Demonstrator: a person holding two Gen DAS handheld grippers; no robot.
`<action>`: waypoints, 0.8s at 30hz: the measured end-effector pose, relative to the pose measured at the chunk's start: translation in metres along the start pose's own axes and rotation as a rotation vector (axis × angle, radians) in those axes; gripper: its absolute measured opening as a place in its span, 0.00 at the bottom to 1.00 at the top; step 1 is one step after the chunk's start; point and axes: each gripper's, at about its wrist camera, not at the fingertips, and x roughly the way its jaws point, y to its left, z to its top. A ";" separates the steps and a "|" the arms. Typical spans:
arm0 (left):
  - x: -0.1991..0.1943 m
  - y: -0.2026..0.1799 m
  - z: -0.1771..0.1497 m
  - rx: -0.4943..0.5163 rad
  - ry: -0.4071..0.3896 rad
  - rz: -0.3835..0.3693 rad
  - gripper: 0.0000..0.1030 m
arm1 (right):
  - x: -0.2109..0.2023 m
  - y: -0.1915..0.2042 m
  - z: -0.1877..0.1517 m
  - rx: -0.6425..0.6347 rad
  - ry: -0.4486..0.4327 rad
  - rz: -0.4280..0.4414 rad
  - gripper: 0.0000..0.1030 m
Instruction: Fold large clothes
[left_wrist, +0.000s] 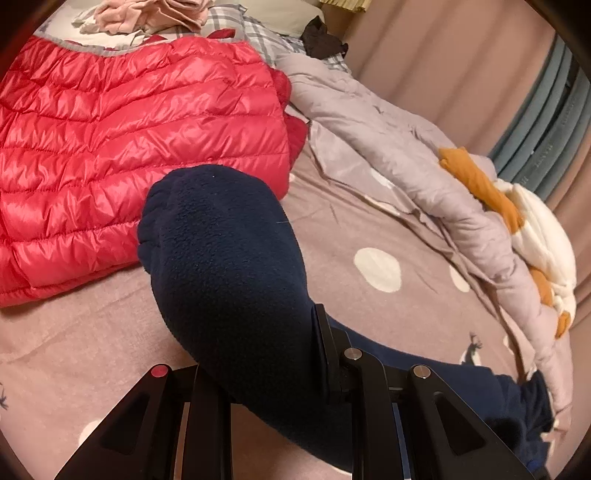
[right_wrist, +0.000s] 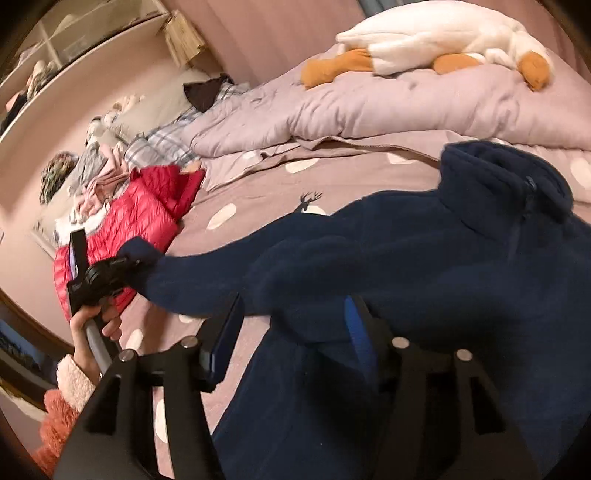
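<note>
A navy fleece jacket (right_wrist: 424, 266) lies spread on the bed, collar to the far right. My left gripper (left_wrist: 266, 354) is shut on its sleeve (left_wrist: 221, 258), holding the cuff end up over the sheet; the sleeve hides the left finger's tip. In the right wrist view the left gripper (right_wrist: 99, 277) shows at the left with the stretched sleeve (right_wrist: 207, 273). My right gripper (right_wrist: 291, 332) is open over the jacket's body, its right finger against the fleece and the left finger over bare sheet.
A red quilted down jacket (left_wrist: 129, 147) lies on the mauve dotted sheet (left_wrist: 376, 266) just beyond the sleeve. A bunched lilac duvet (right_wrist: 388, 103) with a white plush goose (right_wrist: 436, 40) runs along the far side. Pink clothes (left_wrist: 147, 14) are piled near the pillows.
</note>
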 end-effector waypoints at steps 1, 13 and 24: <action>-0.002 -0.001 0.001 0.008 -0.005 -0.004 0.18 | -0.005 -0.001 0.002 0.003 -0.022 -0.012 0.56; 0.008 0.005 -0.002 -0.032 0.002 0.025 0.18 | 0.028 -0.032 -0.019 0.085 0.059 -0.268 0.28; 0.007 -0.016 -0.010 0.060 -0.025 0.119 0.18 | 0.025 -0.068 -0.020 0.171 0.025 -0.393 0.24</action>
